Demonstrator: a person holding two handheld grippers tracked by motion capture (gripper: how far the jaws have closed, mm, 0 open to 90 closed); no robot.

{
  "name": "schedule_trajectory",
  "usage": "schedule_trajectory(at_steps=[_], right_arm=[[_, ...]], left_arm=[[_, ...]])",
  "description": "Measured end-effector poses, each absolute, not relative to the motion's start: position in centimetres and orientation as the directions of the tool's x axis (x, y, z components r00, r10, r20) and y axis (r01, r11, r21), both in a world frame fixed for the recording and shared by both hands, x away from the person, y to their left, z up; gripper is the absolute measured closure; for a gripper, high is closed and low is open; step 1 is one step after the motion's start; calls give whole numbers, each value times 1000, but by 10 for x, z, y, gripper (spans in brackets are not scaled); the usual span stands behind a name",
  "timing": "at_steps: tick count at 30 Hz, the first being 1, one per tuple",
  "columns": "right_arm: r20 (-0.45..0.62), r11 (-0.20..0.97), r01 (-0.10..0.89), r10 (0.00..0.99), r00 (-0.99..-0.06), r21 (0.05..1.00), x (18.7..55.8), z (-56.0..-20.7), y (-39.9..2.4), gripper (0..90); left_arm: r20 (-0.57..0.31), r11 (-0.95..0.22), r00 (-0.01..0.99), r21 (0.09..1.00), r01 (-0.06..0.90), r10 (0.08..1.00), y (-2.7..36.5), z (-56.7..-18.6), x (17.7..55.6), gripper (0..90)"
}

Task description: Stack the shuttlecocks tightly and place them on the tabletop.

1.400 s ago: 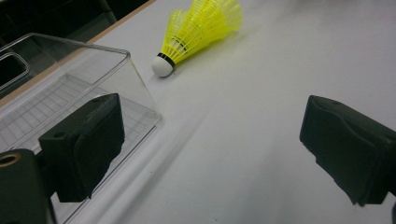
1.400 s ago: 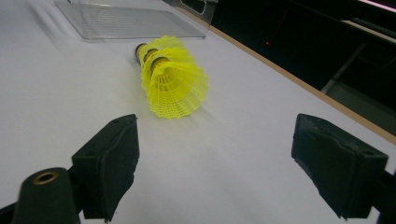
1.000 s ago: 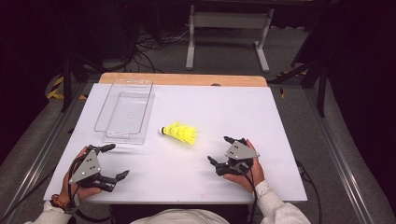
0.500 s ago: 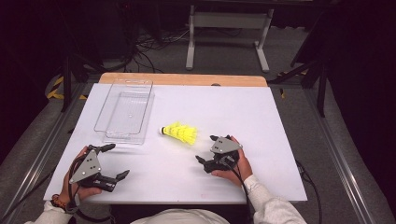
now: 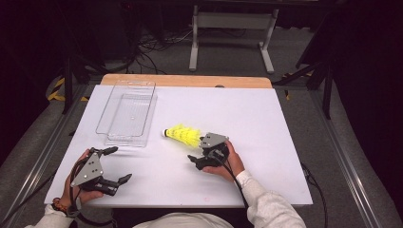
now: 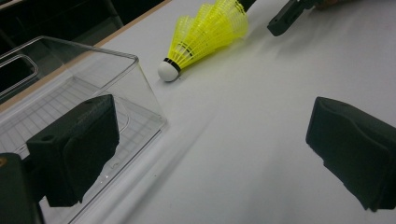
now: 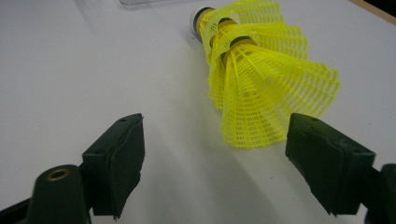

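shuttlecocks [image 5: 183,135] just before right claw [image 5: 198,153]

No readable text, labels, brands, numbers or signs anywhere.

The clear tray [image 7: 140,2] is cut off by the right gripper view's top edge.

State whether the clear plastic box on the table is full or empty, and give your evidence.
Empty. The clear box shows only its bare ribbed floor through its walls; the yellow shuttlecocks lie outside it on the table.
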State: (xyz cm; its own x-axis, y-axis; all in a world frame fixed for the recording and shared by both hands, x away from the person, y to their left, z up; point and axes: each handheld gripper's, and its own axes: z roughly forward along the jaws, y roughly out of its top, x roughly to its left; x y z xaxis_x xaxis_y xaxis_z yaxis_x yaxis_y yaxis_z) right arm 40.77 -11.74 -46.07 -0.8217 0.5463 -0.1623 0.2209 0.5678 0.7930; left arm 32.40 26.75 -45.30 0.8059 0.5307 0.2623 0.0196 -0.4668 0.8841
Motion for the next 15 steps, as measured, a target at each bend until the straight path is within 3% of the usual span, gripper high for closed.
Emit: schedule_trajectory(at_steps=[15], right_arm=[[-134, 562, 252, 555, -821, 788, 426, -465, -85, 237]], left_arm=[[260, -470, 808, 882, 23, 528, 268, -454, 324, 37]])
